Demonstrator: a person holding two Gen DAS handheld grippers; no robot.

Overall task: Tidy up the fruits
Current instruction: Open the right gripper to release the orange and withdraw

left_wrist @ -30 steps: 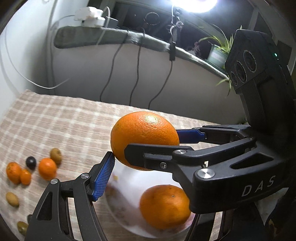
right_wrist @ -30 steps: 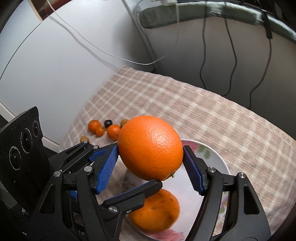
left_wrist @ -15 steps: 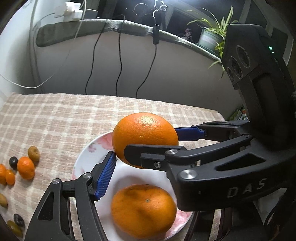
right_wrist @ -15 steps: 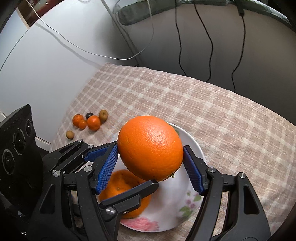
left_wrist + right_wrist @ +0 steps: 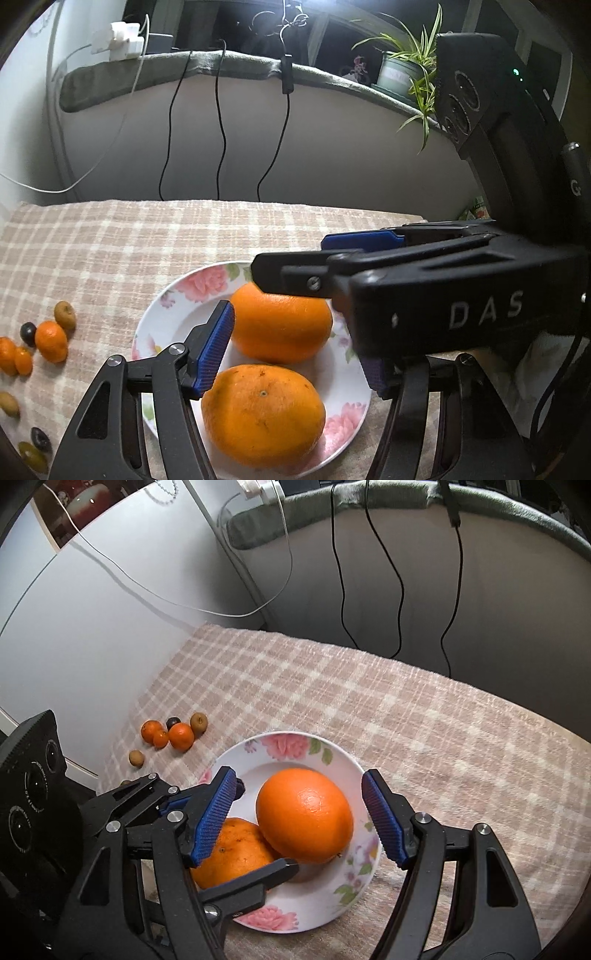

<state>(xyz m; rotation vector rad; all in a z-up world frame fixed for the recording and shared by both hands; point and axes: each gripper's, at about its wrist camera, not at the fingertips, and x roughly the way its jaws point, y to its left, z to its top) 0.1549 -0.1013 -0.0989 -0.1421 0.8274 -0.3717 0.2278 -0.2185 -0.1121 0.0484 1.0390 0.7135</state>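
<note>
Two oranges lie side by side in a white flowered plate (image 5: 343, 757) on the checked cloth. The far orange (image 5: 304, 816) sits between the blue pads of my right gripper (image 5: 300, 775), with a gap on each side, so that gripper is open. The near orange (image 5: 262, 417) lies below my left gripper (image 5: 297, 334), whose jaws are closing without pressing on either fruit. In the left wrist view the right gripper's black body (image 5: 461, 302) crosses from the right and hides the left gripper's right pad. One left finger (image 5: 255, 880) reaches across the plate in the right wrist view.
Several small fruits (image 5: 181, 736), orange, brown and dark, lie on the cloth left of the plate, near the white wall. Black cables (image 5: 395, 590) hang down the back wall. A potted plant (image 5: 399, 70) and a power strip (image 5: 118, 37) sit on the ledge.
The orange that the right gripper held high between its pads now rests in the plate beside the other one, clear of both pads. Both views have slid over the plate.
</note>
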